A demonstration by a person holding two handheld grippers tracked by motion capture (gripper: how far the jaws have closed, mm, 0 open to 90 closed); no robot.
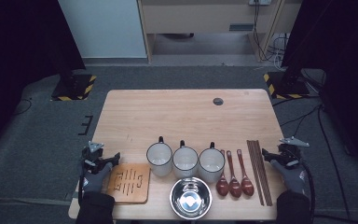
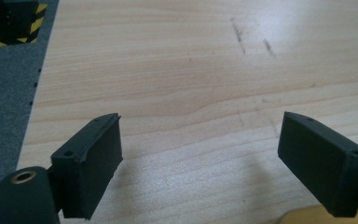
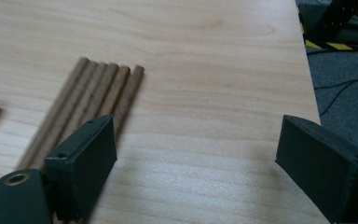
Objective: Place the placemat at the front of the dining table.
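Observation:
A wooden table (image 1: 186, 112) carries a row of tableware along its near edge. Three white mugs (image 1: 185, 161) stand side by side, with a steel bowl (image 1: 190, 198) in front of them. Three brown spoons (image 1: 234, 179) lie right of the mugs, then several wooden chopsticks (image 1: 259, 170) (image 3: 98, 100). A slotted wooden trivet (image 1: 128, 183) lies at the near left. My left gripper (image 1: 108, 161) (image 2: 200, 158) hovers open over bare wood at the trivet's left. My right gripper (image 1: 271, 156) (image 3: 196, 163) stands open just right of the chopsticks, nothing between its jaws.
A round grommet (image 1: 218, 101) sits in the far table top. Light stands with striped bases (image 1: 73, 87) (image 1: 284, 84) stand on grey carpet beyond the far corners. Cables (image 1: 307, 116) trail on the floor at the right. The table's right edge (image 3: 310, 93) lies close to my right gripper.

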